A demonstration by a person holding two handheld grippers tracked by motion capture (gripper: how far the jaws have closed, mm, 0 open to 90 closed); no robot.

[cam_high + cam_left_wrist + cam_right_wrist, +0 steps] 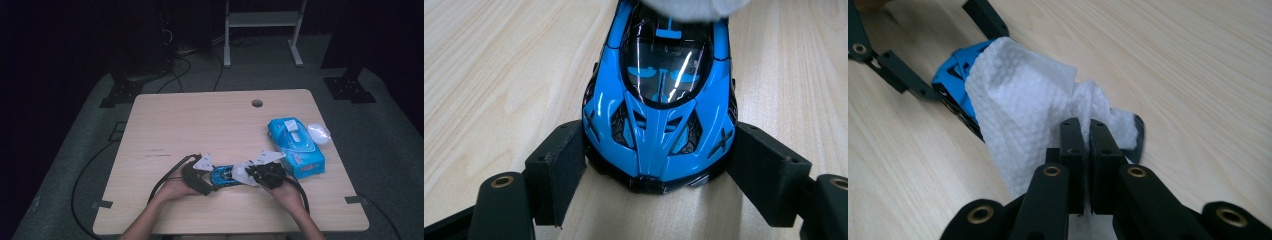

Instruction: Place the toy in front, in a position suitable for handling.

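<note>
Left claw [656, 165] grips toy car [659, 95] — right claw [1087, 137] pinches wipe [1018, 100], seemingly atop it.

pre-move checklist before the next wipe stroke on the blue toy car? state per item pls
1. Left gripper clamps the blue toy car: ok, a jaw pad sits on each side of its near end.
2. Right gripper holds the white wipe: ok, jaws pinched shut on a fold.
3. Wipe reaches the car: ok, it drapes over the car's far end.
4. Car flat on the table: cannot tell, wheels hidden.
5. Wipe pack out of the stroke path: ok, it lies to the right of the right gripper, though close.
6. Wipe free of the left gripper's jaws: ok, it lies apart from them.
</note>
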